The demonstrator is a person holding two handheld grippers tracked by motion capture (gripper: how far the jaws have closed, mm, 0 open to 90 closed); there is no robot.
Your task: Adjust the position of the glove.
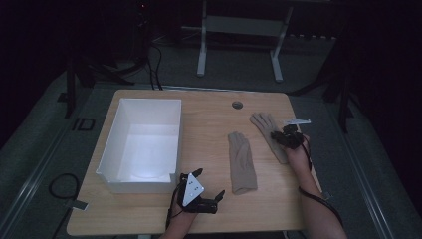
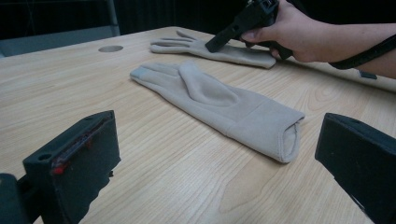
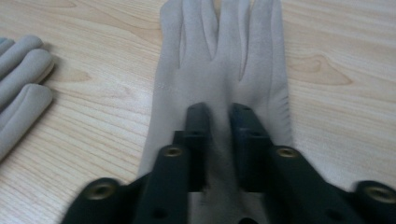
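The right gripper (image 3: 219, 114) pinches a fold of the beige fabric glove (image 3: 219, 60) at the wooden table's (image 1: 209, 124) three o'clock, jaws nearly together. At six o'clock the left gripper (image 1: 209, 183) rests wide open, holding nothing, beside the second beige glove (image 2: 215, 107).

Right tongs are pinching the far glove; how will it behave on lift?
The far glove looks like soft knit lying flat, so it will probably drape limply from the right tongs. Likely very light. The pinch gathers only a fold, so it may slip.
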